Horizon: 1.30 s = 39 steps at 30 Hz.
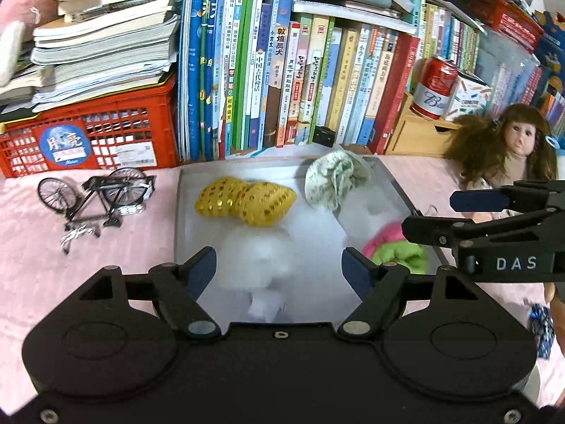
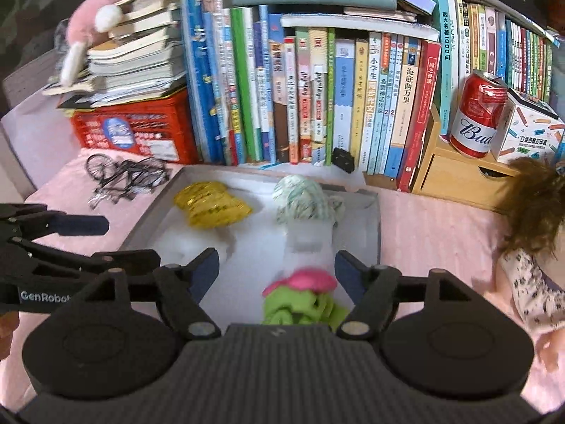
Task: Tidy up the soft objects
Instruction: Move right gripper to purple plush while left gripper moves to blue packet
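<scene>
The white fluffy toy (image 1: 256,265) lies in the near left part of the grey tray (image 1: 178,212), and in the left wrist view it sits straight ahead at 12 o'clock, between the spread fingers (image 1: 203,265) of the left gripper (image 1: 279,265), which touch nothing. Its long axis seems to run toward the camera, though blur makes that uncertain. The pink and green plush (image 2: 300,296) lies in the near right part of the tray, at 12 o'clock from the right gripper (image 2: 275,268), whose fingers (image 2: 348,272) likewise stand apart with nothing pinched. So each hand has its own piece dead ahead and below; the left is nearer the white one, the right nearer the plush. Farther in, at 11 o'clock, rests the yellow sequin cushion (image 1: 245,201), and at 1 o'clock the pale patterned cloth bundle (image 1: 332,180). Outside the tray on the pink table (image 1: 106,265) lies a doll (image 1: 512,148) at 2 o'clock, probably the next soft thing, nearer the right hand.
</scene>
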Available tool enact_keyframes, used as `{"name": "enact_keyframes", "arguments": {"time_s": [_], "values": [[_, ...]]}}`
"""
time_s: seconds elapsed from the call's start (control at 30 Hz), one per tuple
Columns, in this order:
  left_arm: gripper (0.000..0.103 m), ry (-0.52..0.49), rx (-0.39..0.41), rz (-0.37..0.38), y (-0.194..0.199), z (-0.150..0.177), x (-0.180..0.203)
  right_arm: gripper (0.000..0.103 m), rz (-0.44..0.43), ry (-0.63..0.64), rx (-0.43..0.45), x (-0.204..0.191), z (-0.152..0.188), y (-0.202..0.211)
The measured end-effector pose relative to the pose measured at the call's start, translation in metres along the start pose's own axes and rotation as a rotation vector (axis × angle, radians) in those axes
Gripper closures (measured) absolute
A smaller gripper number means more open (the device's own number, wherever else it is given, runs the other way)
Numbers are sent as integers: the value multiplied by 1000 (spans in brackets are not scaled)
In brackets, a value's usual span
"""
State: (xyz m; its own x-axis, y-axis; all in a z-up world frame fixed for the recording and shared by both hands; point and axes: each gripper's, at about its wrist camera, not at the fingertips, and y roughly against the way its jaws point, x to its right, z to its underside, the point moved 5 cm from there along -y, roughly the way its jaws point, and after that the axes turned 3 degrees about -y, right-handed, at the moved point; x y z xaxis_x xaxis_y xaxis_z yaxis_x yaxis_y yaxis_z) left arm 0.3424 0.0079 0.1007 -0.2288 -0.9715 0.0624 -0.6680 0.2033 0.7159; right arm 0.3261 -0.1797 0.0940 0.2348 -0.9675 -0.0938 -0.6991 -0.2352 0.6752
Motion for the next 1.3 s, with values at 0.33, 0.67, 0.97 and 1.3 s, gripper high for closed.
{"name": "enact_keyframes", "arguments": {"time_s": [0.33, 0.67, 0.97, 1.3], "values": [[26, -8, -51, -24, 40, 38, -9, 18, -50, 11, -69, -28, 44, 41], [30, 136, -177, -67, 43, 74, -49, 16, -123, -67, -244, -42, 76, 31], [34, 280, -283, -101, 28, 102, -83, 15, -99, -104, -381, -50, 92, 9], [54, 411, -364, -14, 10, 127, -92, 15, -54, -92, -440, -54, 101, -7]]}}
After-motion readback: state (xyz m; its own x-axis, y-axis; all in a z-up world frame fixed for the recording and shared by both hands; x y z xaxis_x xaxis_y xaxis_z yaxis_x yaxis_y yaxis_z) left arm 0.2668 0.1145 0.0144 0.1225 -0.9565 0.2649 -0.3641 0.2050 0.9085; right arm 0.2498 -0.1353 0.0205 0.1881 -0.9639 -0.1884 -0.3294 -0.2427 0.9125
